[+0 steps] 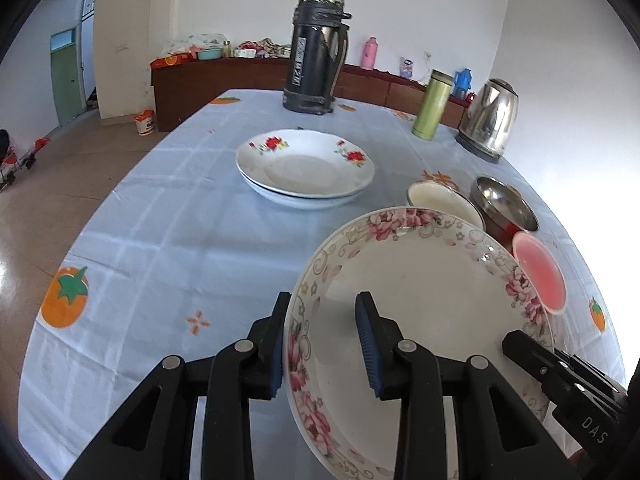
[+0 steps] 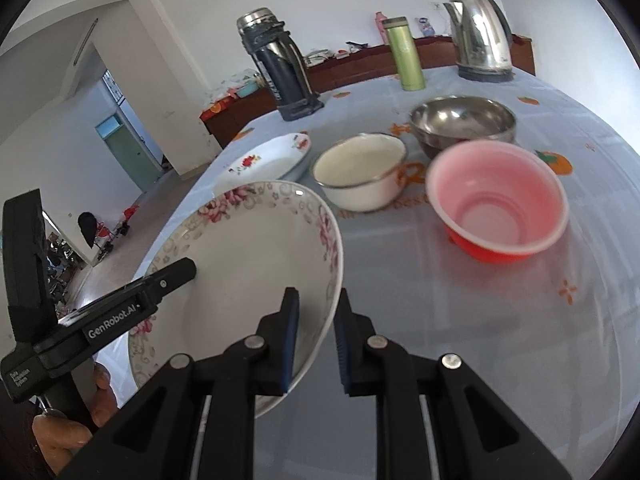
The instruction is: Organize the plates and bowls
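A pink-flowered plate [image 1: 420,312] is tilted above the table, its rim between the fingers of both grippers. My left gripper [image 1: 324,344] straddles its left rim with a wide gap. My right gripper [image 2: 318,344] is closed on its right rim [image 2: 320,276]. The plate also shows in the right wrist view [image 2: 248,264]. Two stacked red-flowered plates [image 1: 306,168] sit mid-table. A white enamel bowl [image 2: 360,170], a steel bowl [image 2: 464,122] and a pink plastic bowl [image 2: 498,204] stand to the right.
A dark thermos [image 1: 316,52], a green flask [image 1: 432,106] and a steel kettle [image 1: 490,118] stand at the table's far side. The tablecloth [image 1: 180,240] reaches the left edge, with floor beyond it.
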